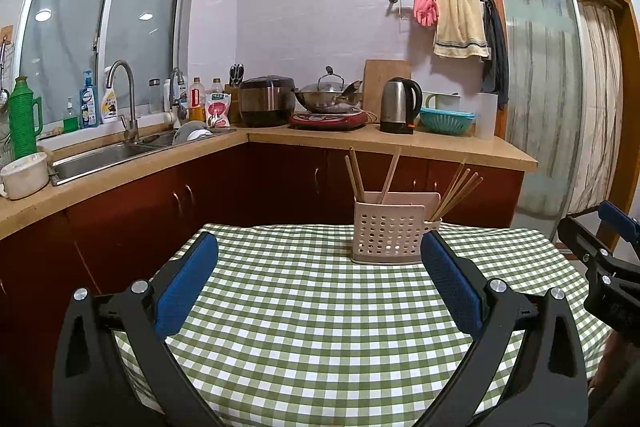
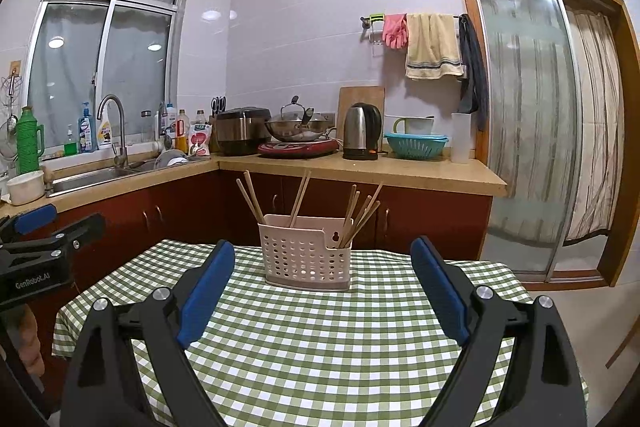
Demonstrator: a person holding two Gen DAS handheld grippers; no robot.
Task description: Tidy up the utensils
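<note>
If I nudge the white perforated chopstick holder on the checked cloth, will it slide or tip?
The holder looks like thin perforated plastic, so probably light and easy to shift. The chopsticks stand tall and lean to the sides, so a high push may tip it. The tablecloth might bunch rather than let it slide cleanly.

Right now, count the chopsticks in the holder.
8 chopsticks: two at the left end of the holder, two in the middle, four in the right compartment; overlap may hide more.
</note>
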